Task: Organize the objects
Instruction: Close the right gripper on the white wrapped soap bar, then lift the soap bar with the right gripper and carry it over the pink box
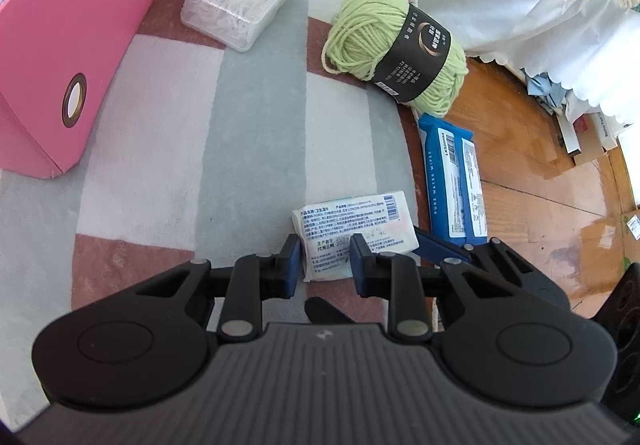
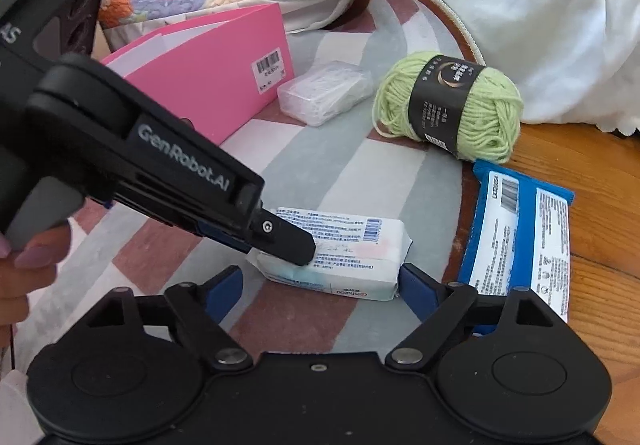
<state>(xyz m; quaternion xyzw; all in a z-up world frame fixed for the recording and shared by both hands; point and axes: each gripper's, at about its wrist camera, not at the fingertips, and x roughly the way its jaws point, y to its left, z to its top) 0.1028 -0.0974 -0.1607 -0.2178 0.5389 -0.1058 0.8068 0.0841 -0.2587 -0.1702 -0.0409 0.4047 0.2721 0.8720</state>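
So the left gripper [image 1: 325, 263] is sitting right at the near end of the white tissue pack [image 1: 354, 235], fingers only partly apart, one blue pad on each side of the pack's near corner. Whether the pads are actually pressing on the wrapper or just bracketing it I honestly can't tell; from the right wrist view its tip is lying over the top left part of the pack, so it's at least touching or very close. The right gripper [image 2: 320, 287] is hanging wide open, jaws spread to either side of the same pack, which is lying just ahead of it and not yet between the pads. The thing that matters: the pack's long axis is running roughly crosswise to the right gripper's fingers, so it's spanning almost the whole opening, while the left one is coming at it from the short end. I'd say the left is the nearer one and better lined up for the grab. Going outward, the blue wipes packet [image 2: 520, 237] is lying just to the right, half off the rug [image 1: 160, 165] onto the wooden floor [image 2: 580, 165], the green yarn ball [image 2: 450, 107] is sitting further ahead, the clear plastic box [image 2: 324, 97] is beside it, and the pink box [image 2: 208, 81] is waiting far left, probably where stuff goes.
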